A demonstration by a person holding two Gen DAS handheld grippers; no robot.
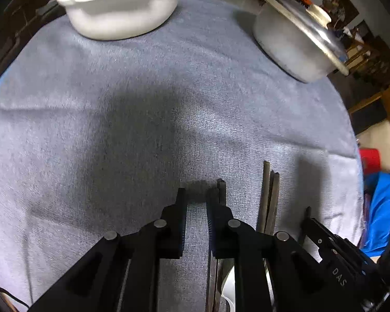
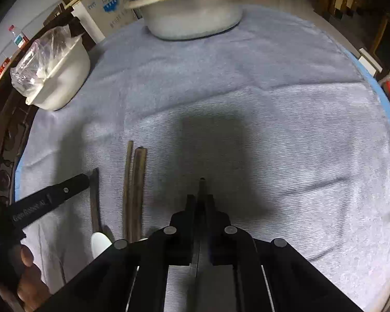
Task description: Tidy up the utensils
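Two dark chopsticks (image 2: pixel 134 189) lie side by side on the grey cloth; they also show in the left wrist view (image 1: pixel 269 197). Another dark stick (image 2: pixel 95 197) lies left of them beside a white spoon (image 2: pixel 99 243). My right gripper (image 2: pixel 201 200) is shut on a thin dark chopstick (image 2: pixel 202 184) that pokes out past the fingertips. My left gripper (image 1: pixel 196 200) is open and empty just above the cloth, with the single stick (image 1: pixel 221 189) right beside its right finger. The white spoon (image 1: pixel 228 286) shows under that finger.
A white bowl (image 1: pixel 117 13) with a plastic bag stands at the far left, also in the right wrist view (image 2: pixel 59 78). A metal basin (image 2: pixel 192 7) stands at the far side, also in the left wrist view (image 1: pixel 296 39). The grey cloth (image 2: pixel 273 130) covers the table.
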